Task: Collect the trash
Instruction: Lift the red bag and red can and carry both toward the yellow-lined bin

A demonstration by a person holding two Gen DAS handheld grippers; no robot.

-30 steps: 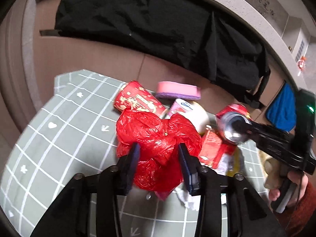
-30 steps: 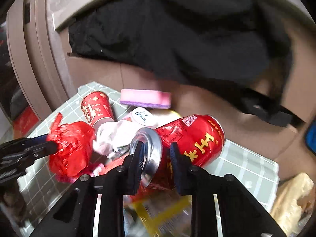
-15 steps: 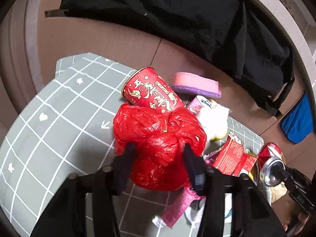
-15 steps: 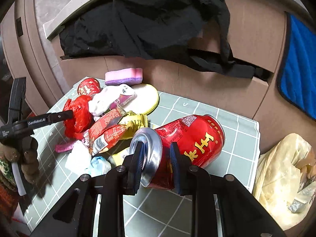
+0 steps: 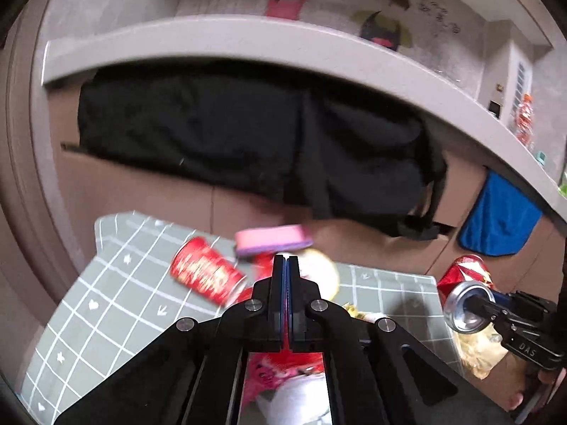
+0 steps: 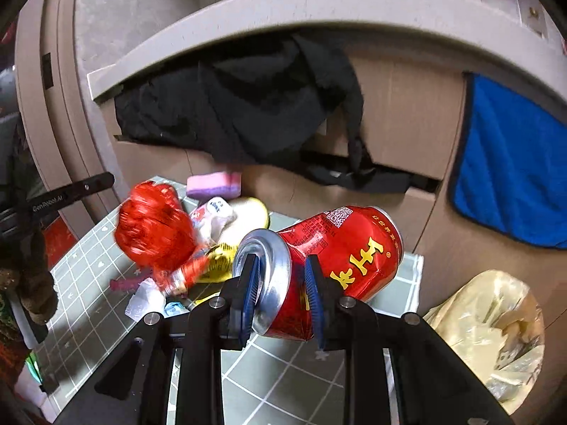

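Both grippers are matte black plastic linkages with round silver screws at the joints. The left gripper (image 5: 285, 276) has thin blue pads on its inner finger faces; the right gripper (image 6: 280, 283) has ribbed blue pads. White lettering marks each gripper's side. A hand (image 6: 33, 283) wears a dark knitted glove.

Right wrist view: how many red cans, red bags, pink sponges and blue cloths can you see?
red drink can: 1
red plastic bag: 1
pink sponge: 1
blue cloth: 1
Total: 4
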